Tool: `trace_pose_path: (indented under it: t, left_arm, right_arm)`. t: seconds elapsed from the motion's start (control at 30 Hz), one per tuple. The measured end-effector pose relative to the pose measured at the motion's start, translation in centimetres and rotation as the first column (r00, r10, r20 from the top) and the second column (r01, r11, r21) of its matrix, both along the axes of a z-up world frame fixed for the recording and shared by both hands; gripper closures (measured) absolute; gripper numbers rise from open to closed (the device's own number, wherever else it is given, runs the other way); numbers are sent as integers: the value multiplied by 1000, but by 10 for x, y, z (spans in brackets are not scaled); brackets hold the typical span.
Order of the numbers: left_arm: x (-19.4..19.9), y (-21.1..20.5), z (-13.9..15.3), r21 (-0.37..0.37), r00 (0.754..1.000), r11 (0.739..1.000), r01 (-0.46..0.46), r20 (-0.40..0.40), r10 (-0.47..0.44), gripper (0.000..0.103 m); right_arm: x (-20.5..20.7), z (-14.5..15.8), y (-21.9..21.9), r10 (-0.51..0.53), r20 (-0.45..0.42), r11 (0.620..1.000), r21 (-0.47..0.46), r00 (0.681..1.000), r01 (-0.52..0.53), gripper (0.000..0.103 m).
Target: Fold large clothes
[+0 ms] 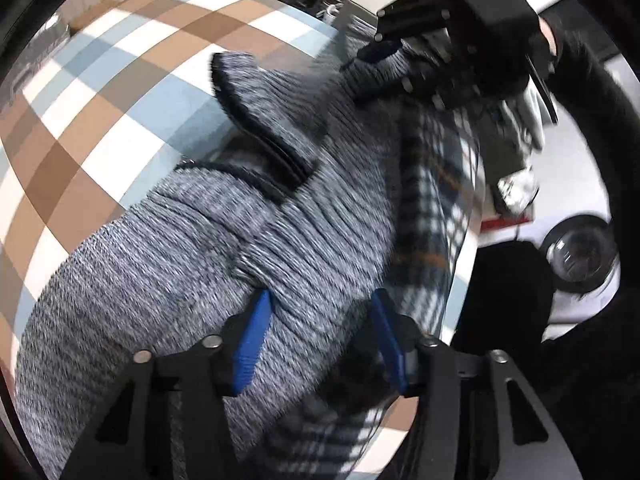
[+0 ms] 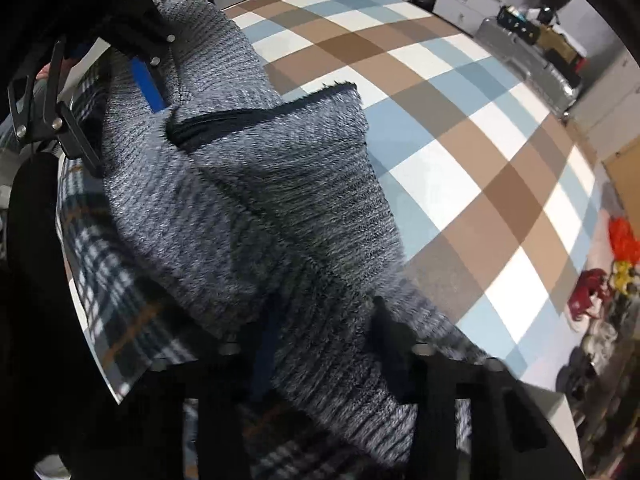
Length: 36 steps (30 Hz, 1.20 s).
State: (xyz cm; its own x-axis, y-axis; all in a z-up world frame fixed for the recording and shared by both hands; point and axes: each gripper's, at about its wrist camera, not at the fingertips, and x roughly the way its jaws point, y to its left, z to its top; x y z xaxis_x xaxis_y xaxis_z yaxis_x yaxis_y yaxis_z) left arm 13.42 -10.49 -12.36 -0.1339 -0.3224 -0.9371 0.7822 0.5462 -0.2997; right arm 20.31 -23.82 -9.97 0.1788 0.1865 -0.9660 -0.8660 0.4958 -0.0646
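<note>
Checked tablecloth under rumpled grey knit sweater, dark-edged cuffs.

Left wrist view: bare checked tablecloth open from 9 to 12 o'clock. Grey knit sweater bunched across the centre, its dark-edged fold raised and blocking that way. Plaid garment lies along the table edge at 3 o'clock. Right gripper crowds 1 o'clock.

Right wrist view: cloth clear from 12 to 4 o'clock; left gripper at 10 o'clock.
</note>
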Motion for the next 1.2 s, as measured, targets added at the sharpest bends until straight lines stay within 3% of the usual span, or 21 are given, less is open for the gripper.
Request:
trace_pose_path:
  t: [0.07,0.17,0.43,0.5,0.53,0.6,0.67,0.73,0.77,0.8,0.87,0.97,1.13,1.17,1.2]
  left_arm:
    - [-11,-1,-2,19,999,1000,-12,46,11,81]
    - [-22,-1,-2,15,995,998,-61,84,60,92]
    - [-35,5,3,-4,955,971,-240,178,236,101]
    - [-35,2,3,-1,953,969,-247,181,243,101]
    - [-36,0,8,-17,944,968,-249,218,247,101]
    - [-34,9,25,-69,932,967,-245,257,254,101]
    - [-29,6,33,-95,935,966,-241,244,258,100]
    - [-19,-2,34,-106,955,970,-217,184,234,95]
    - [-16,-4,33,-101,955,972,-214,186,230,87]
    - [-14,-12,31,-92,958,975,-201,187,216,68]
    - [-11,-16,25,-51,969,986,-162,178,168,49]
    - [-10,-21,10,37,975,995,-92,204,82,49]
    - [-12,-29,1,19,975,998,-54,217,48,50]
    - [-15,-29,3,9,975,999,-48,218,45,55]
    - [-18,-30,3,2,977,1000,-28,210,27,78]
  right_arm:
    - [-12,3,-1,-15,52,1000,-27,999,16,87]
    - [-34,13,-4,-31,137,999,-13,990,33,94]
    - [-54,31,-16,-240,255,969,119,937,216,95]
    - [-57,37,-16,-265,285,961,155,921,228,95]
    - [-59,39,-16,-267,291,960,164,919,227,95]
    - [-63,37,-14,-247,266,965,159,932,211,95]
    - [-66,32,-13,-224,283,972,129,932,194,94]
    - [-67,29,-14,-228,293,973,116,929,202,95]
    - [-67,30,-16,-237,295,970,122,926,209,95]
    - [-67,33,-18,-249,307,967,137,919,216,95]
    - [-71,40,-19,-264,344,962,159,901,221,95]
    - [-80,49,-20,-249,390,966,169,887,197,95]
    - [-84,44,-21,-225,401,973,143,888,182,95]
    - [-83,44,-22,-230,409,972,146,883,185,95]
    - [-82,45,-23,-241,417,969,156,877,192,95]
